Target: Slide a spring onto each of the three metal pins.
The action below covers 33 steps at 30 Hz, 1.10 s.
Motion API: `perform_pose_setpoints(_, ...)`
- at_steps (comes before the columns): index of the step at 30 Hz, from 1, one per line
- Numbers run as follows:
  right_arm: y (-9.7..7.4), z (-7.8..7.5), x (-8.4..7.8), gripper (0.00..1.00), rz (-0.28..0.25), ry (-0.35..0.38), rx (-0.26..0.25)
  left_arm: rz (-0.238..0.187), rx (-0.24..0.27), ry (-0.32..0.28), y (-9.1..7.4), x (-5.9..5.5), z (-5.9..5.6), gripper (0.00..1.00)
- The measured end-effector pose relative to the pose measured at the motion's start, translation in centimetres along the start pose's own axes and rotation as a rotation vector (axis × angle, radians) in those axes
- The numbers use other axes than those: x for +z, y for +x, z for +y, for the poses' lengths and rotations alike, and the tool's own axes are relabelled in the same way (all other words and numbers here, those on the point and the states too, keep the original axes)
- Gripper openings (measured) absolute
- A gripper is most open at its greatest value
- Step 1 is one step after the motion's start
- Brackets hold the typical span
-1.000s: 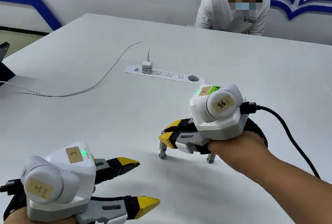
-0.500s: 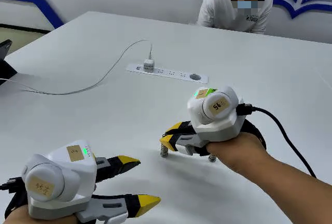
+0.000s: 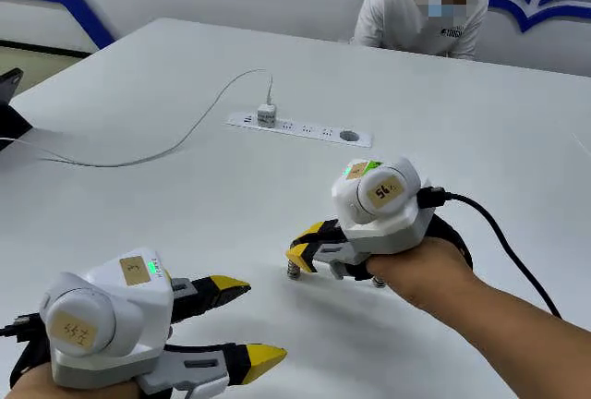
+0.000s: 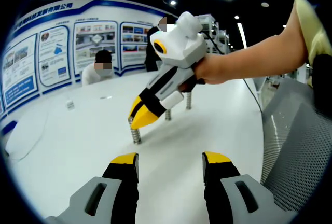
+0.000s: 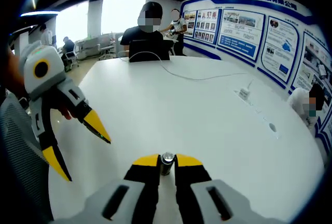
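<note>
Head view entries, largest first.

1. White table (image 3: 138, 205): a broad plain top. The work is placed toward its near side.
2. Right gripper (image 3: 302, 244): held low and tilted down over the pins. In the right gripper view its jaws are seen closed on a bright metal end, judged to be the top of the spring.
3. Left gripper (image 3: 257, 319): held near the table's front edge, well apart from the pins. Its jaws are spread and nothing is held.
4. Power strip (image 3: 297, 128): laid farther back on the table with one plug fitted. It is not involved in the task.
5. Metal pins (image 4: 167, 114): three are seen in the left gripper view, upright in a row on the table. The nearest pin (image 4: 136, 135) stands directly under the right gripper's yellow tips.
6. Spring (image 5: 166, 163): a small bright steel coil, seated on the nearest pin. Turns are visible along the shank below the jaw tips.

Step in hand, as judged: the spring is being pushed down the nearest pin. The other two pins appear to carry coils already, though they are too small for certainty, so this is probably the last one.

Next move, as judged: a straight push along the pin's axis is called for until the coil bottoms. The jaws should then be released and lifted clear so that the spring is not dragged back up.
</note>
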State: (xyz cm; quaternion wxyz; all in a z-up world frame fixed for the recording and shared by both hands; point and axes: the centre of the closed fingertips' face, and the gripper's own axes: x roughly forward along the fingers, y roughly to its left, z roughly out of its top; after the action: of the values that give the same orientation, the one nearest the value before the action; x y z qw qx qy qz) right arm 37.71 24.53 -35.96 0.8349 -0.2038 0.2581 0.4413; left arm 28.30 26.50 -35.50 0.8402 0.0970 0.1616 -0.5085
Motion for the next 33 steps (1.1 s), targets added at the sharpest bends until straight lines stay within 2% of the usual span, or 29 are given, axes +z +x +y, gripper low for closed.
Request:
perform_pose_setpoints(16, -0.8, 0.0, -0.4, 0.15, 0.006, 0.019, -0.011, -0.006, 0.006, 0.002, 0.0, 0.3, 0.2, 0.51)
perform_pose_setpoints(33, -3.5, 0.4, -0.5, 0.18, -0.032, 0.032, -0.038, -0.019, 0.016, -0.007, 0.2, 0.8, 0.6, 0.52)
